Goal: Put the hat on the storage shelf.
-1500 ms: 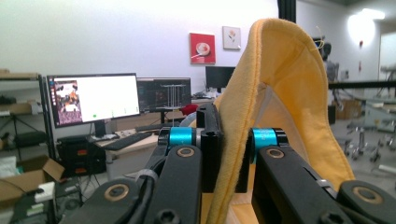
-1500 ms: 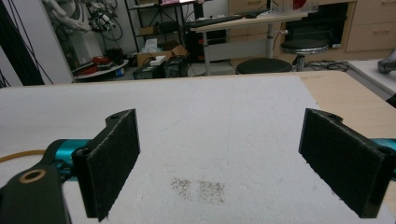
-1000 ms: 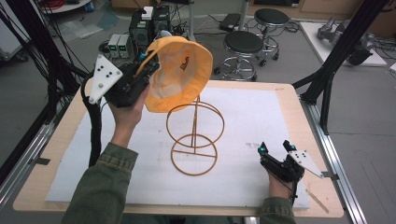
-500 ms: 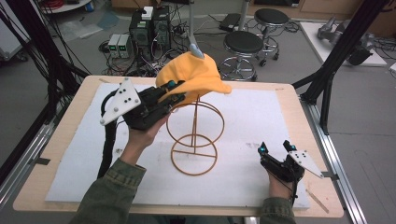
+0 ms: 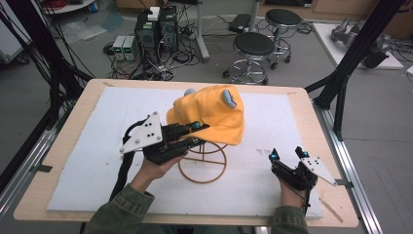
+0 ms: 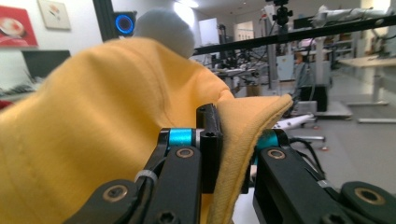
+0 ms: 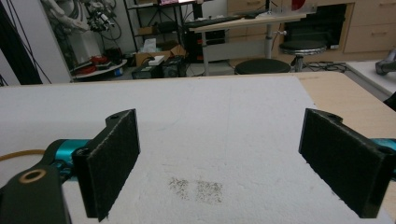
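A yellow cap [image 5: 212,114] with grey ear-like pompoms rests over the top of an orange wire stand [image 5: 203,165] at the middle of the table. My left gripper [image 5: 195,128] is shut on the cap's edge at its left side, and the left gripper view shows yellow fabric [image 6: 140,135] pinched between the black jaws. My right gripper [image 5: 287,154] lies low on the white mat near the front right, open, with nothing between its pads [image 7: 114,161].
A white mat [image 5: 97,161] covers most of the wooden table [image 5: 311,117]. A faint dark smudge [image 7: 198,186] marks the mat ahead of the right gripper. Stools [image 5: 253,46] and computer boxes [image 5: 156,29] stand on the floor beyond the far edge.
My left gripper has carried the cap down and to the right, from tilted open above the stand to draped over its top. The right gripper has stayed still.
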